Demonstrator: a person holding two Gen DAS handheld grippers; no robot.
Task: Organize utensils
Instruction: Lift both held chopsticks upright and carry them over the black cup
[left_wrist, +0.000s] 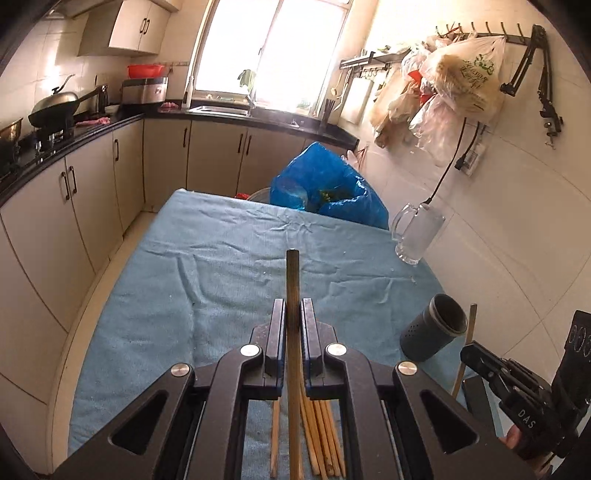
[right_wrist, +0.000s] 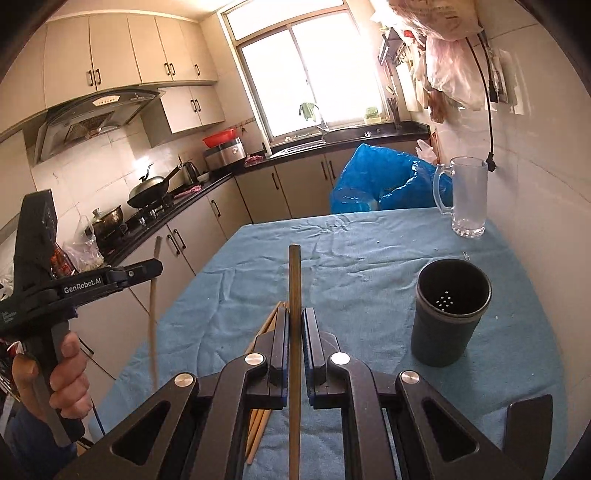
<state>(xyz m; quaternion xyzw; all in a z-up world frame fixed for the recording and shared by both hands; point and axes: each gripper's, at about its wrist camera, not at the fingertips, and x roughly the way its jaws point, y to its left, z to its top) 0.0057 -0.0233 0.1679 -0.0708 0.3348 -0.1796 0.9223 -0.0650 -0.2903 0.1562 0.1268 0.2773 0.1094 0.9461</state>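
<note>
My left gripper (left_wrist: 293, 303) is shut on a single brown chopstick (left_wrist: 293, 273) that sticks up past its fingers, above the blue-clothed table (left_wrist: 207, 258). Several loose chopsticks (left_wrist: 319, 435) lie on the cloth beneath it. My right gripper (right_wrist: 294, 312) is likewise shut on one chopstick (right_wrist: 294, 273). The dark grey utensil holder (right_wrist: 450, 310) stands upright and empty to its right. In the right wrist view the left gripper (right_wrist: 158, 266) shows at the left, held by a hand (right_wrist: 66, 369). In the left wrist view the right gripper (left_wrist: 467, 350) shows beside the holder (left_wrist: 432, 328).
A glass mug (right_wrist: 467, 195) stands at the table's far right, by the tiled wall. A blue plastic bag (right_wrist: 384, 177) bulges behind the far edge. Kitchen cabinets and a stove with a wok (right_wrist: 151, 192) run along the left. More chopsticks (right_wrist: 258, 417) lie under the right gripper.
</note>
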